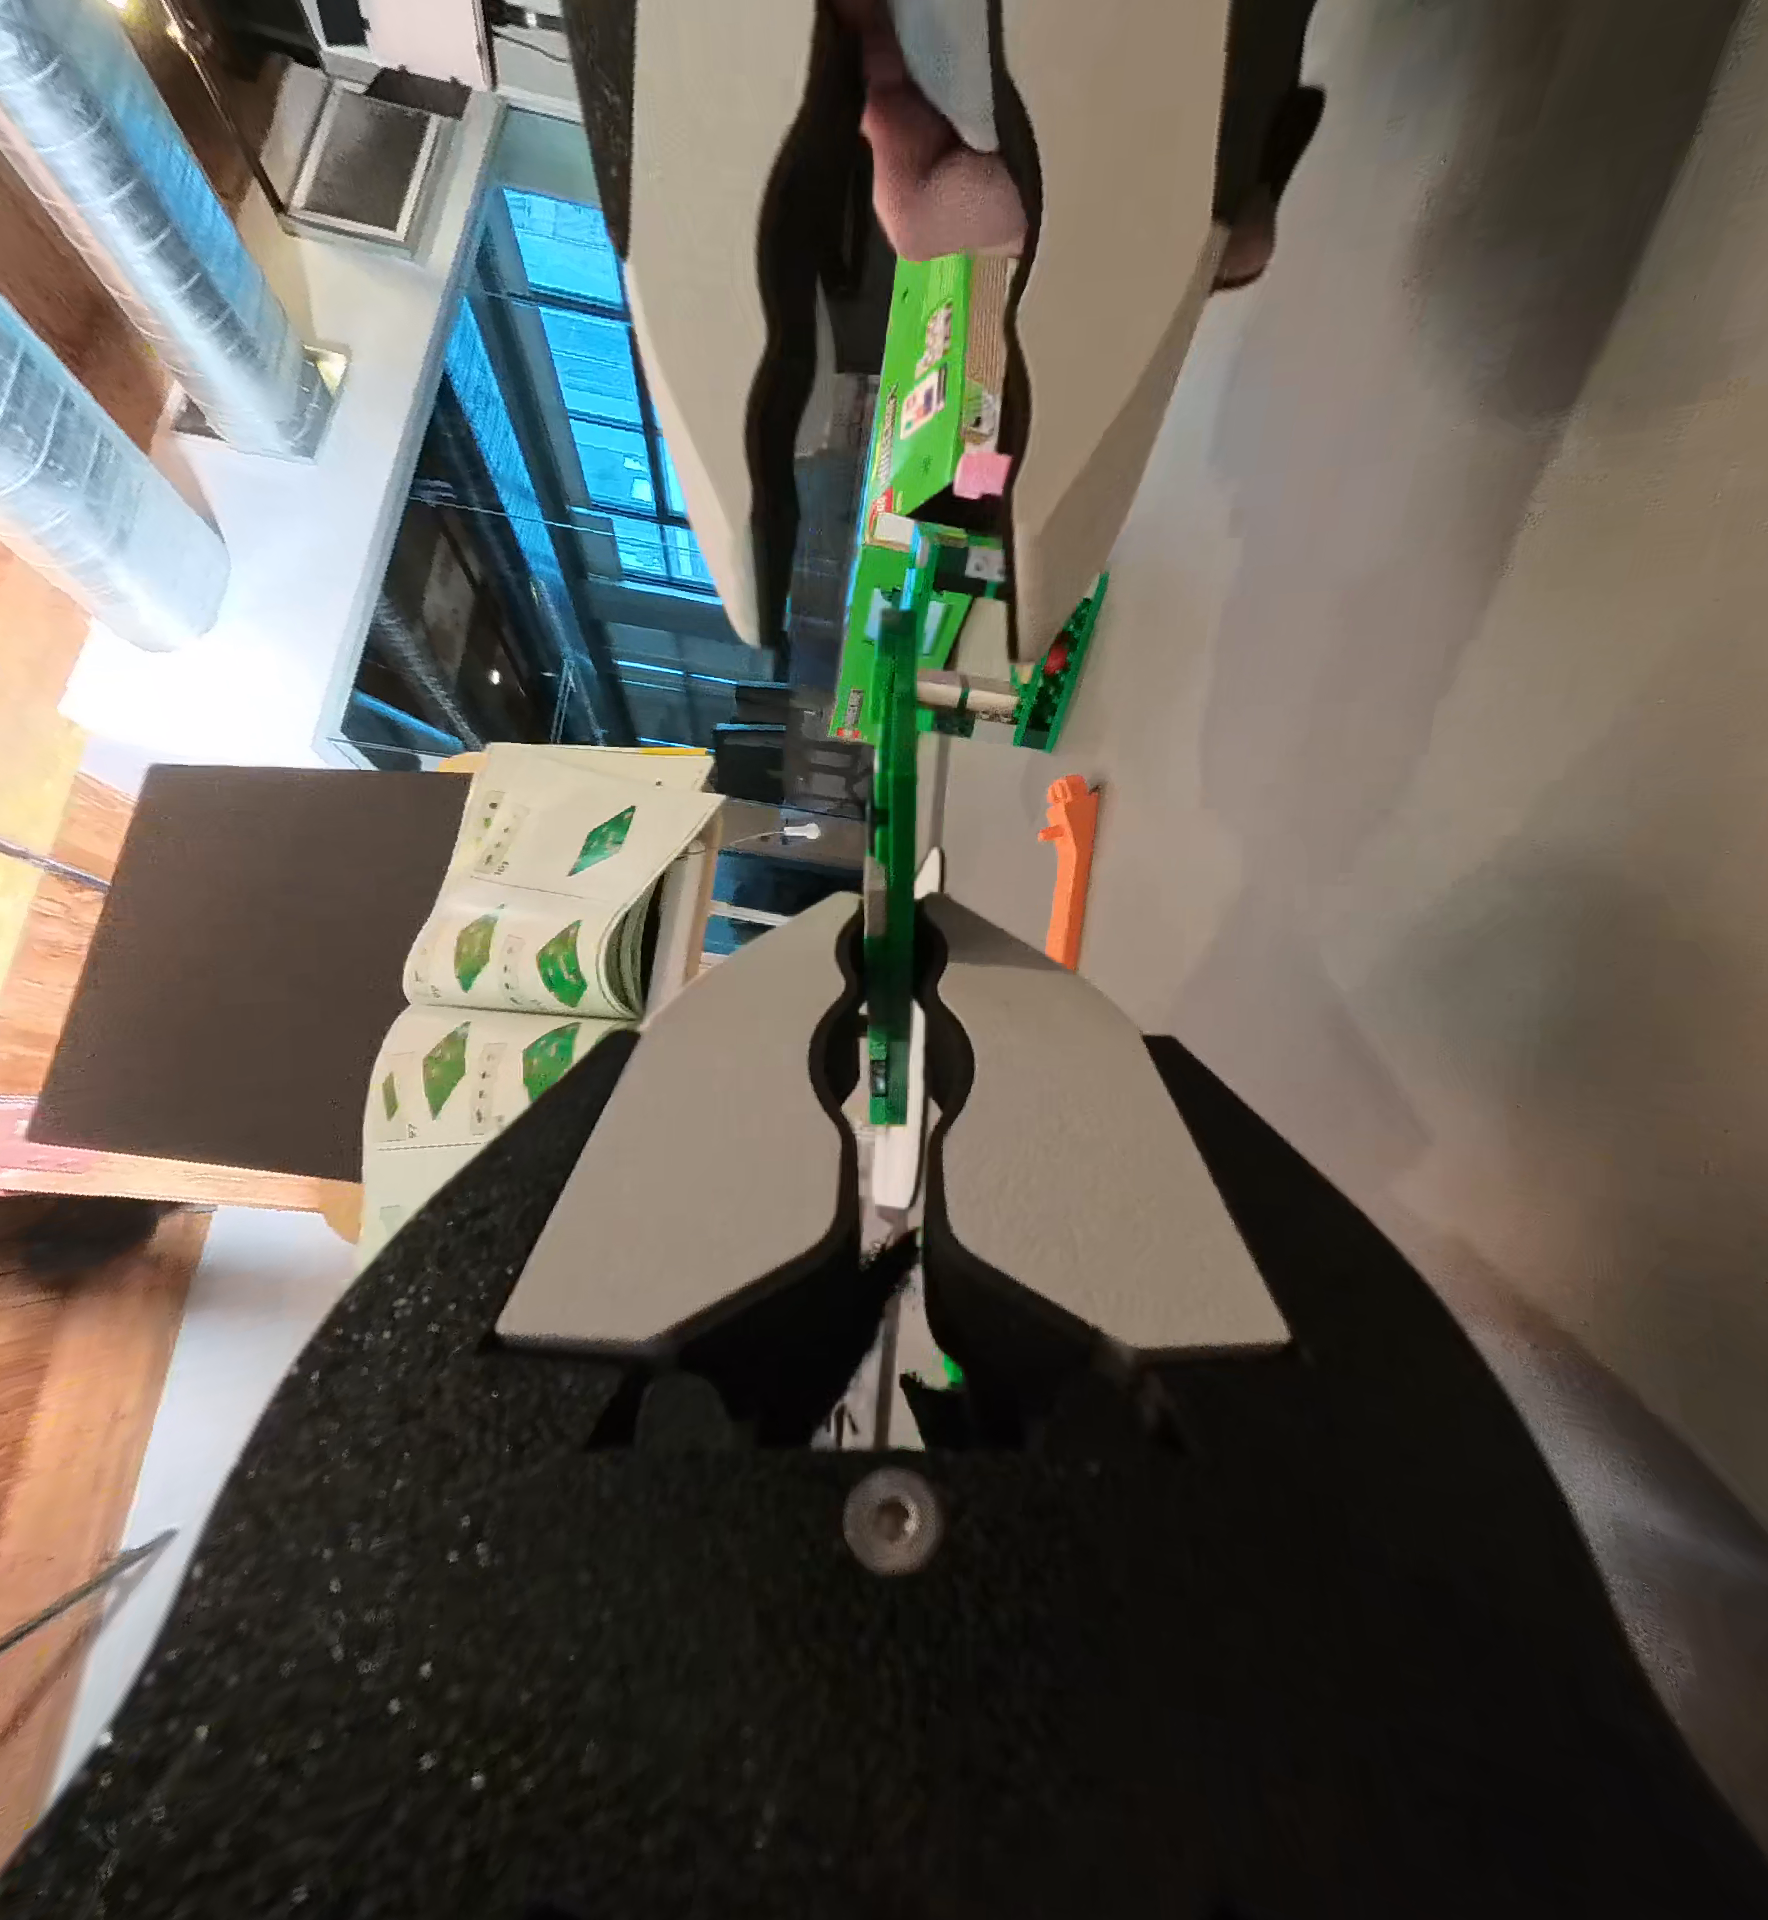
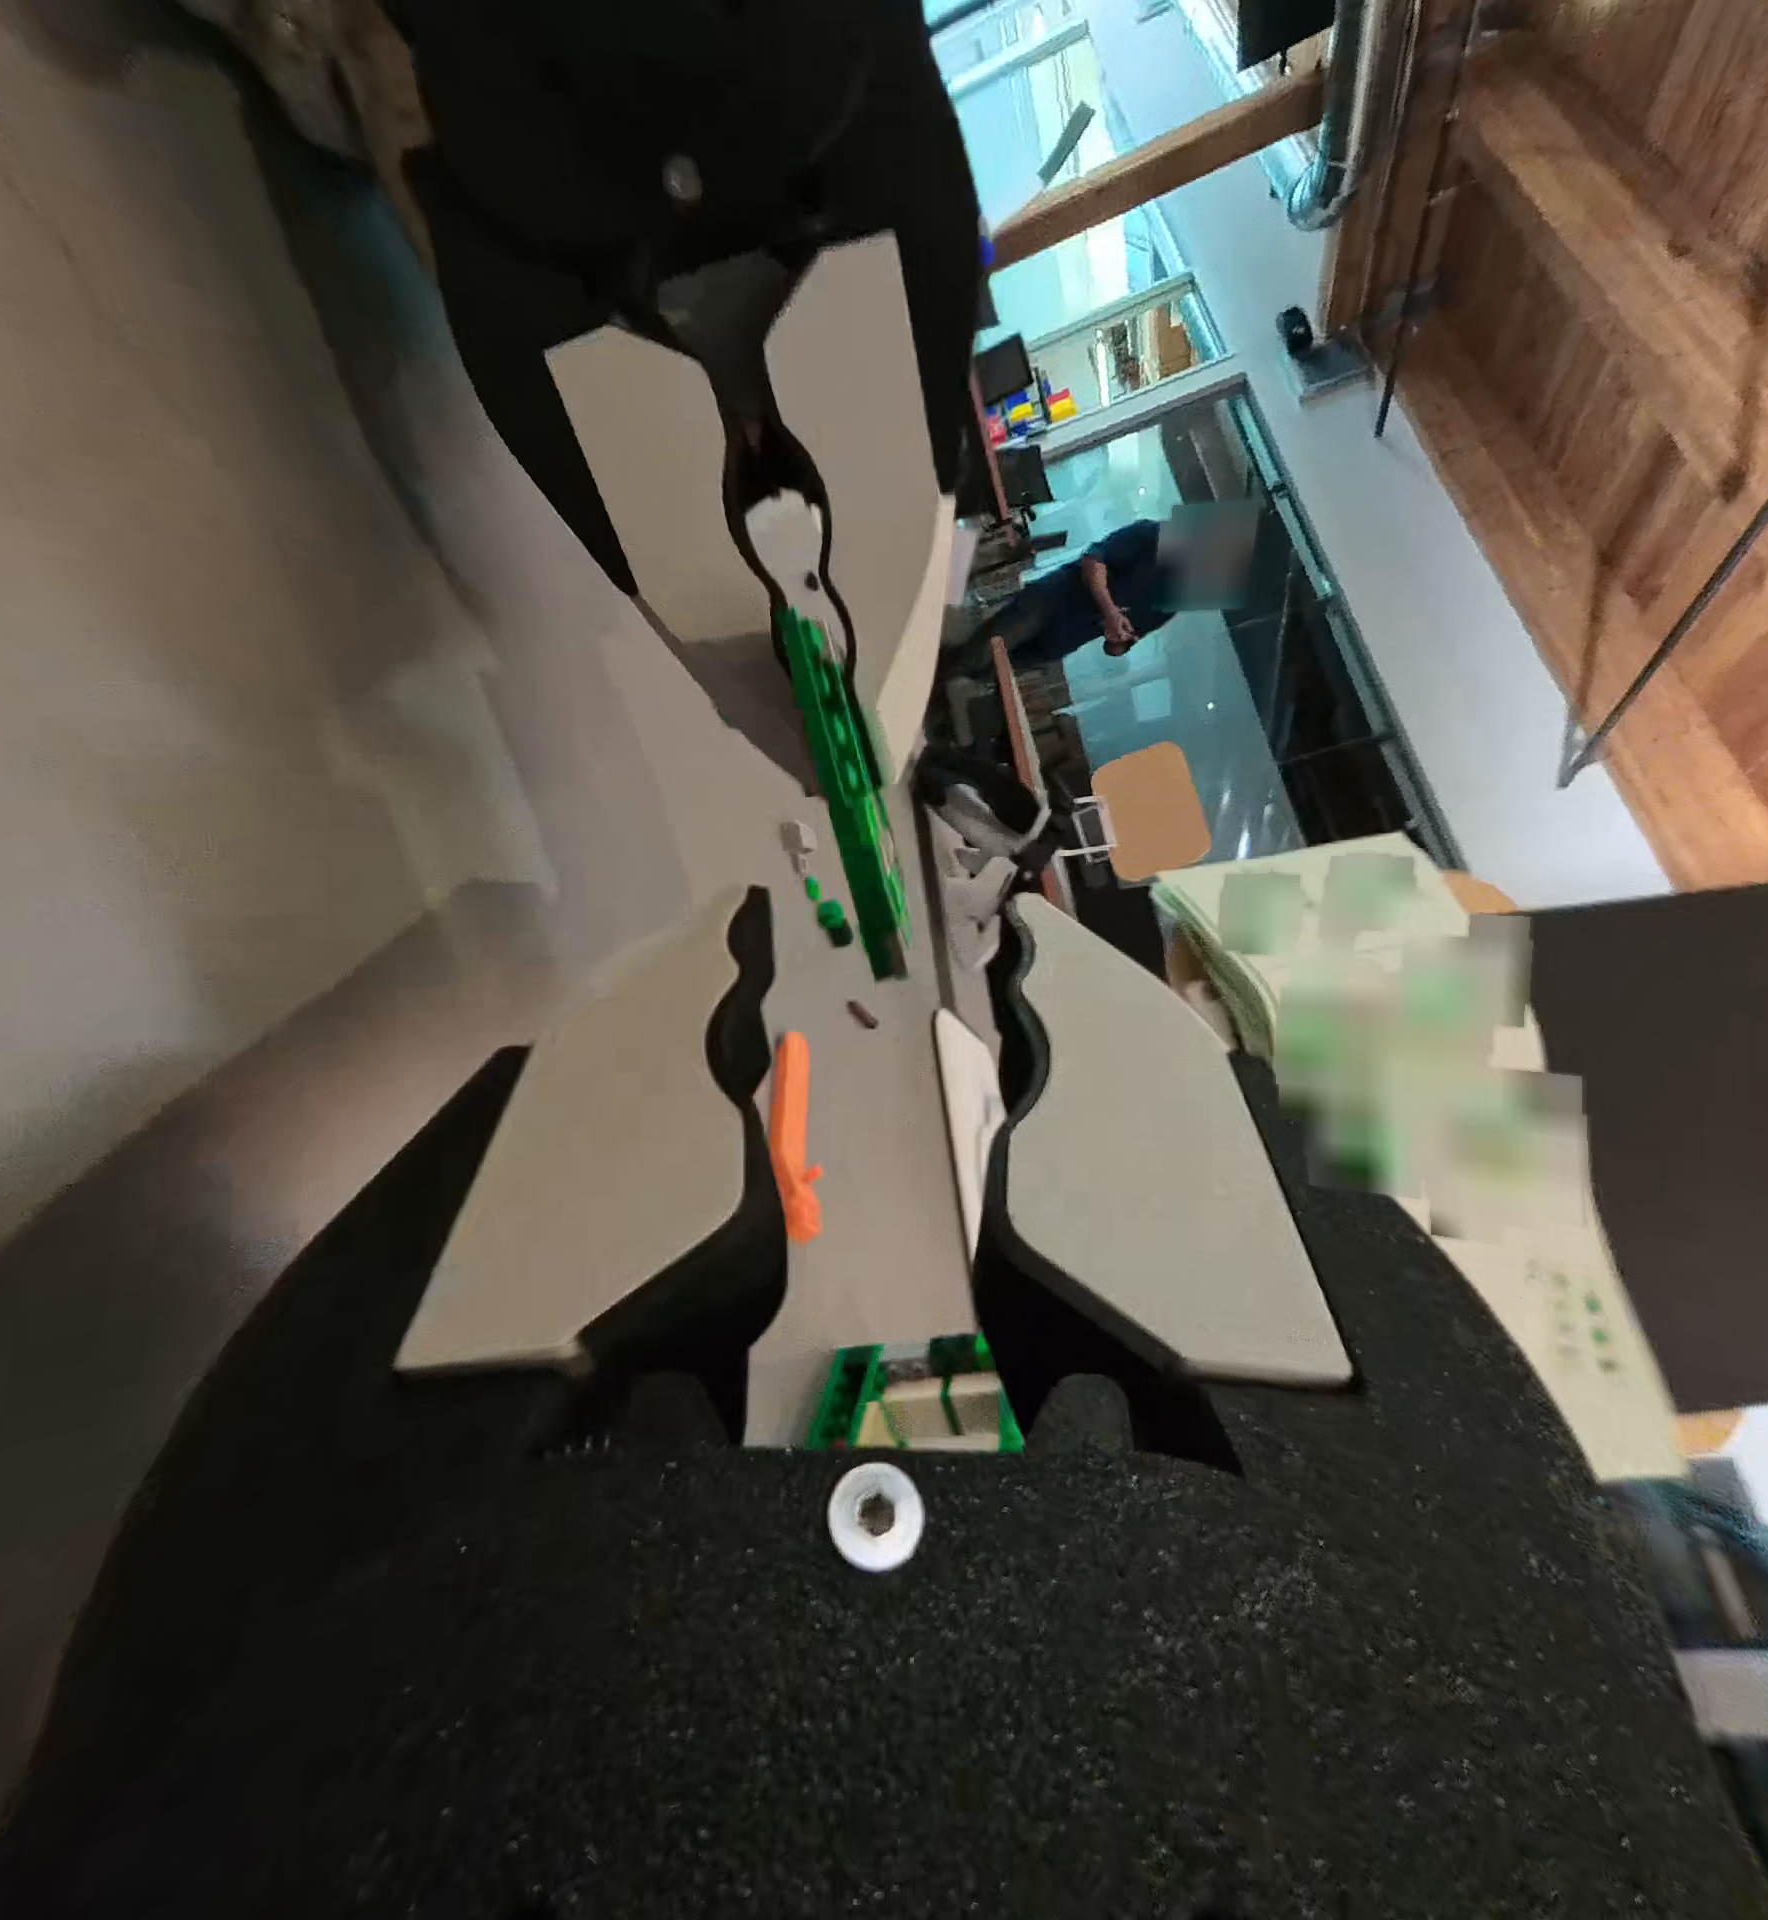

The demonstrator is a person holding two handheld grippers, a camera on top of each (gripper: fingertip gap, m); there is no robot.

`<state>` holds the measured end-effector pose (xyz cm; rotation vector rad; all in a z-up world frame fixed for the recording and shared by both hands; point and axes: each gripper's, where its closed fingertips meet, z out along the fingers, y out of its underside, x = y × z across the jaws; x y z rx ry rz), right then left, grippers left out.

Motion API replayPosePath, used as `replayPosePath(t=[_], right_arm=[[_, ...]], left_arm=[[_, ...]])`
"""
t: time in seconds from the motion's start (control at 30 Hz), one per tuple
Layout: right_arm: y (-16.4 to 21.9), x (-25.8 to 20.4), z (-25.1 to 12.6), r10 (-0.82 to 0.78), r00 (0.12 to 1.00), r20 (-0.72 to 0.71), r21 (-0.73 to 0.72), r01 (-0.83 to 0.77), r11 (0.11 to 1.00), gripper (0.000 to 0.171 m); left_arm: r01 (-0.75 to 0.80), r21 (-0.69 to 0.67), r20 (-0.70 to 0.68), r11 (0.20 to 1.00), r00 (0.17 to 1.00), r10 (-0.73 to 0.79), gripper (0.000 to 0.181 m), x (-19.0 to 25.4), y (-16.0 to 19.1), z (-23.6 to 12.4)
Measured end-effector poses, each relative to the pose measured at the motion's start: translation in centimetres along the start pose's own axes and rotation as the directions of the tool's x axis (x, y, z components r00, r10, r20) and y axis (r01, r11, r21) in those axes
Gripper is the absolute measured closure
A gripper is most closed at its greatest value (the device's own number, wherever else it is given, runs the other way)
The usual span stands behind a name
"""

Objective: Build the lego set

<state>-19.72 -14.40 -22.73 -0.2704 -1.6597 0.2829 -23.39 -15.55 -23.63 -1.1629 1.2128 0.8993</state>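
Note:
My left gripper (image 1: pixel 890 914) is shut on a flat green lego plate (image 1: pixel 892 831), which it holds edge-on above the grey table (image 1: pixel 1379 727). In the right wrist view the left gripper (image 2: pixel 844 675) comes in from the top with the studded plate (image 2: pixel 844 790) sticking out of it. My right gripper (image 2: pixel 885 909) is open and empty, and faces the plate's free end. It shows in the left wrist view (image 1: pixel 895 639) beyond the plate. A small green and tan lego build (image 1: pixel 1051 675) stands on the table, also just under the right gripper (image 2: pixel 911 1392).
An orange brick separator (image 1: pixel 1067 873) (image 2: pixel 795 1132) lies on the table. Small green pieces (image 2: pixel 828 914), a grey piece (image 2: pixel 797 836) and a brown piece (image 2: pixel 862 1013) lie near it. A green lego box (image 1: pixel 927 384) lies farther off. An open instruction booklet (image 1: pixel 547 935) leans on a black stand (image 1: pixel 256 966).

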Motion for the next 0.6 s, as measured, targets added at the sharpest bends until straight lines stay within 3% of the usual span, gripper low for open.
replayPosePath(t=[0.13,0.3,0.6], right_arm=[[1.8,0.6,-1.0,0.141,0.989,-0.055,0.09,-0.135,0.987,0.132],[3.3,1.8,-0.7,0.416,0.909,-0.026,0.159,-0.407,0.9,0.137],[3.1,2.9,-1.1,0.502,0.864,-0.03,0.217,-0.485,0.847,0.146]], left_arm=[[-0.023,-0.009,0.013,1.0,1.0,0.024,0.176,-0.1,0.3,-0.1],[-0.038,-0.012,-0.007,0.999,0.999,0.038,0.176,0.3,0.6,-0.1],[-0.085,-0.027,-0.012,0.996,0.996,0.085,0.175,0.6,1.1,-0.3]])
